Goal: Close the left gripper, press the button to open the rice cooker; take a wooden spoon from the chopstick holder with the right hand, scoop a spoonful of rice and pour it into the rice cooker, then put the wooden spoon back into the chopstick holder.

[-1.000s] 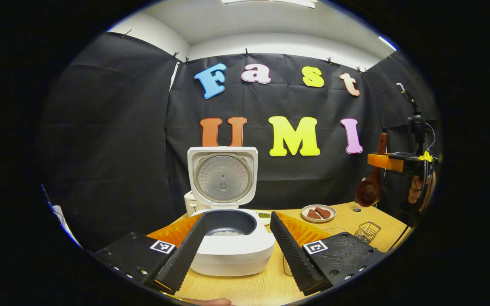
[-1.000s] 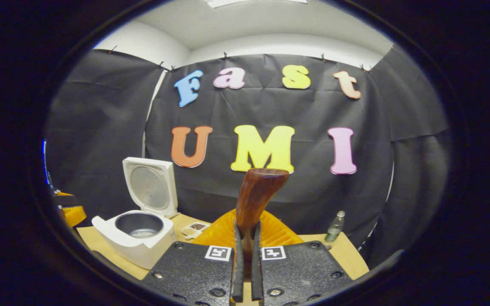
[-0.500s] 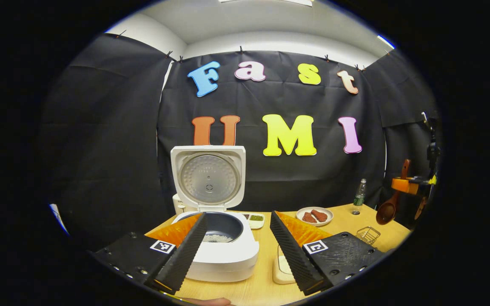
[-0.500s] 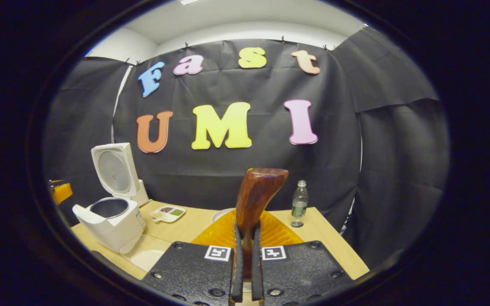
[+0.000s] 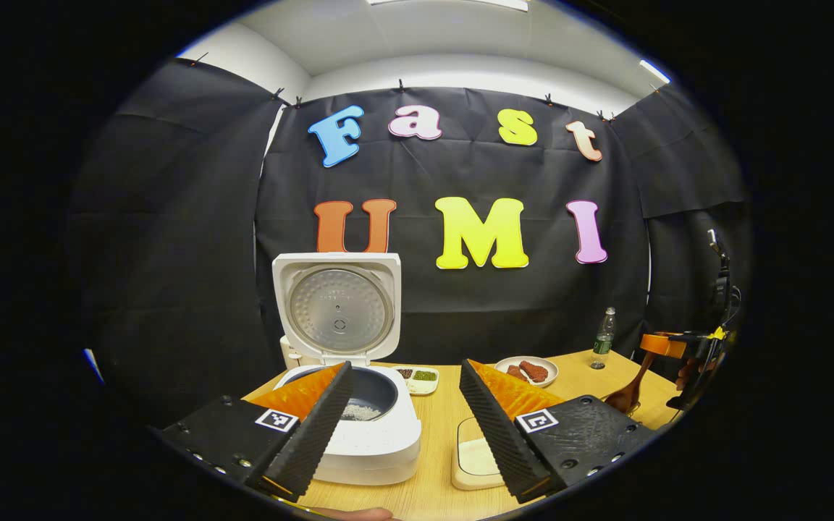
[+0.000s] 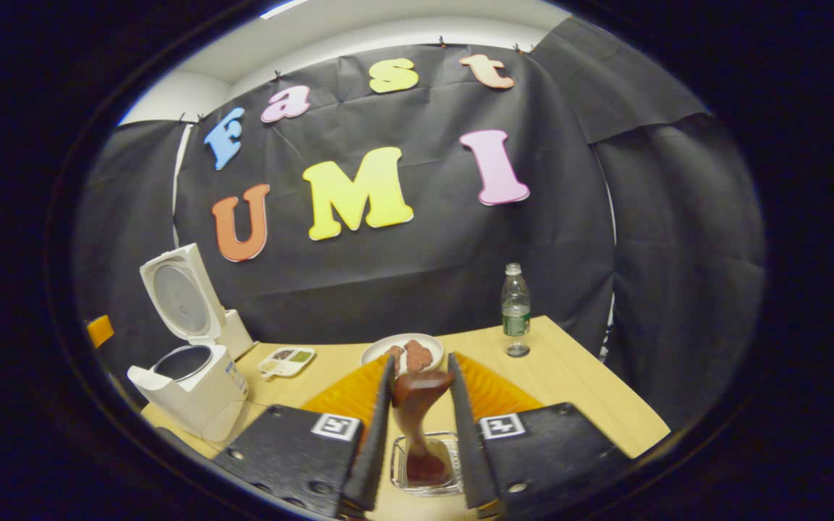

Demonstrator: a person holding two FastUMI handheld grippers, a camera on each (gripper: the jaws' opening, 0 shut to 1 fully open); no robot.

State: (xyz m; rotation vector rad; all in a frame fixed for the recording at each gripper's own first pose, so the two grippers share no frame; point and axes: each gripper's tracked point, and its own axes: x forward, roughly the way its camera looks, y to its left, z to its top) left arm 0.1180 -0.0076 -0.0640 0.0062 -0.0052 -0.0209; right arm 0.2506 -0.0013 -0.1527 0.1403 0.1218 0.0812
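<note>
The white rice cooker (image 5: 359,441) stands with its lid (image 5: 336,307) up and some rice (image 5: 359,412) in the pot. My left gripper (image 5: 405,365) is open just in front of it, holding nothing. A shallow rice dish (image 5: 473,457) lies between its fingers on the table. In the right gripper view the wooden spoon (image 6: 417,405) stands bowl-down in the wire chopstick holder (image 6: 399,474). My right gripper (image 6: 420,359) is open around the handle, a gap on each side. Far right in the left gripper view are the right gripper (image 5: 667,346) and the spoon (image 5: 623,396).
A plate of brown food pieces (image 6: 388,349), a small condiment dish (image 6: 285,359) and a water bottle (image 6: 515,311) stand toward the back of the wooden table (image 6: 576,383). The cooker (image 6: 192,391) sits at the table's left end.
My right gripper came down with the spoon, set its bowl into the wire holder and opened off the handle. The left gripper stayed open and shifted slightly.
</note>
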